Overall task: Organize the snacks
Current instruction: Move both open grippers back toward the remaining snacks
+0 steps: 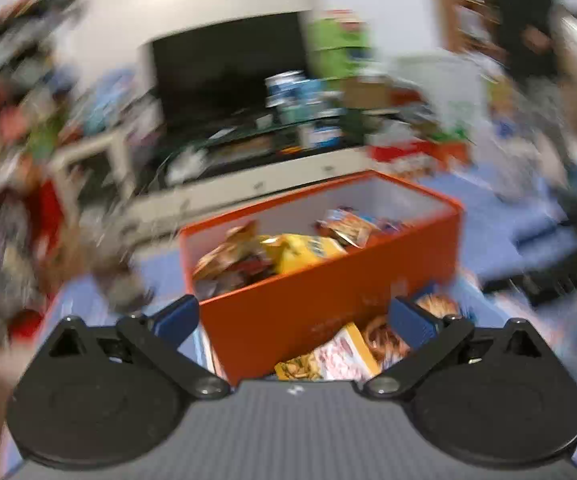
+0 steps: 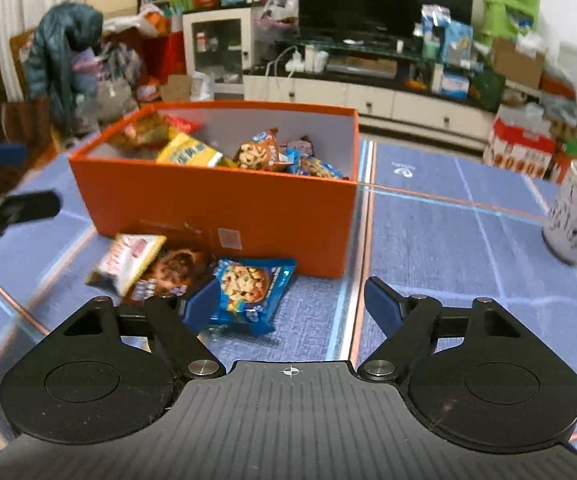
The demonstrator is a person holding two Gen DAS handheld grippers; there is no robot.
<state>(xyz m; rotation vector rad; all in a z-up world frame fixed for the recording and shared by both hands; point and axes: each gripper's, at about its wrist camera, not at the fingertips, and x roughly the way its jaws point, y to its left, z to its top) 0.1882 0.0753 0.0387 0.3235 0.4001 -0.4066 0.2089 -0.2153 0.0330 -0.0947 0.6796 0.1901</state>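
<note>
Three snack packets lay on the blue mat (image 2: 448, 232), just in front of the orange box (image 2: 216, 204). The blue cookie packet (image 2: 248, 288) showed a chocolate-chip cookie on its front and lay flat, its long axis running roughly toward the right gripper. Beside it to the left lay a brown cookie packet (image 2: 172, 268), partly covered by a white and yellow packet (image 2: 128, 258) that slanted away to the left. The box was rectangular, open at the top, white inside, with its long side facing the right camera. It held a loose heap of packets: a yellow bag (image 2: 188, 152), an orange cookie pack (image 2: 258, 152), and several blue ones toward the right end.

The right gripper (image 2: 292, 304) hung low over the mat with its blue-padded fingers (image 2: 380, 304) spread wide and nothing between them. Its left finger appeared to sit against the near edge of the blue packet, though contact was hard to confirm.

The left gripper (image 1: 294, 316) was also spread wide and empty, raised near the box's near wall (image 1: 308, 300). That view was heavily blurred, so detail there was uncertain. Between its fingers, the white and yellow packet (image 1: 344, 356) showed below.

A patterned white cup (image 2: 576, 216) stood on the mat, well apart to the right.
</note>
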